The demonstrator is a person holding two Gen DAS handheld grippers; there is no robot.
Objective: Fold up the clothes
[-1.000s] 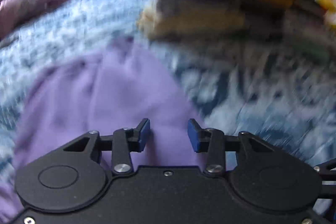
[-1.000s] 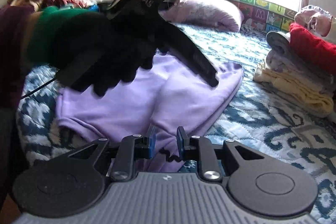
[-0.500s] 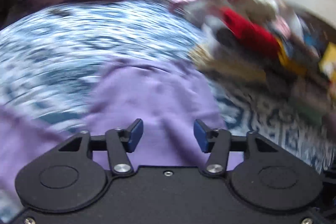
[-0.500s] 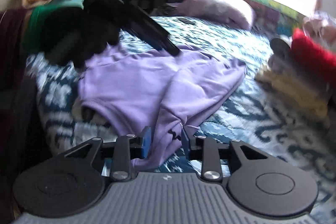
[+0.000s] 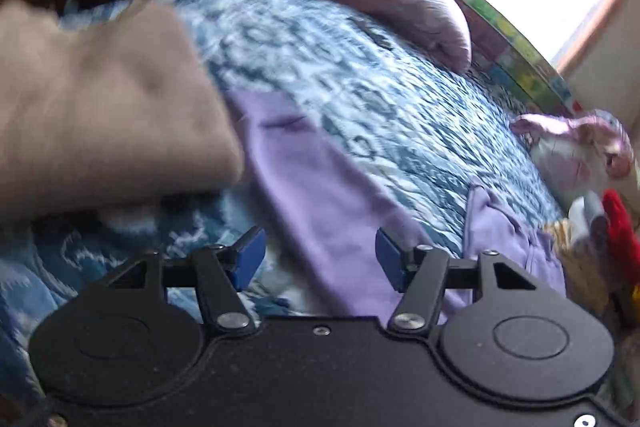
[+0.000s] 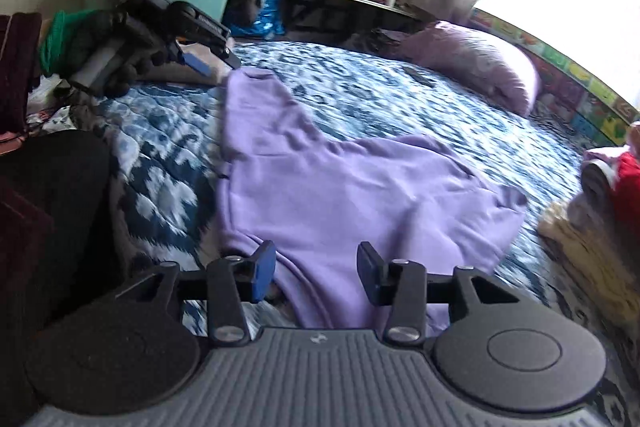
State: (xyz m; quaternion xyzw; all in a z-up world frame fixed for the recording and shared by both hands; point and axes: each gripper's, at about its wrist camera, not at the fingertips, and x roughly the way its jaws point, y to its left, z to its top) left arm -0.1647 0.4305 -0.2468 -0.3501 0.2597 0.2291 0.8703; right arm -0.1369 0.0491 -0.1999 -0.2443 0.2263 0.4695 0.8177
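Note:
A lilac sweatshirt [image 6: 340, 187] lies spread on the blue patterned bedspread [image 6: 360, 99], one sleeve [image 6: 256, 99] stretched toward the far left. In the left wrist view the sleeve [image 5: 320, 195] runs up between the fingers. My left gripper [image 5: 318, 261] is open and empty above the sleeve; it also shows in the right wrist view [image 6: 188, 39], held in a black glove near the cuff. My right gripper [image 6: 316, 273] is open and empty, just above the sweatshirt's near hem.
A stack of folded clothes [image 6: 600, 211] with a red item on top sits at the right. A lilac pillow [image 6: 476, 67] lies at the far side. A beige folded garment [image 5: 100, 107] lies left of the sleeve. Cluttered shelves stand behind the bed.
The right gripper has opened and let go of the sweatshirt hem. The left gripper has swung left and back to the sleeve end, its jaws wider. The sweatshirt now lies flatter.

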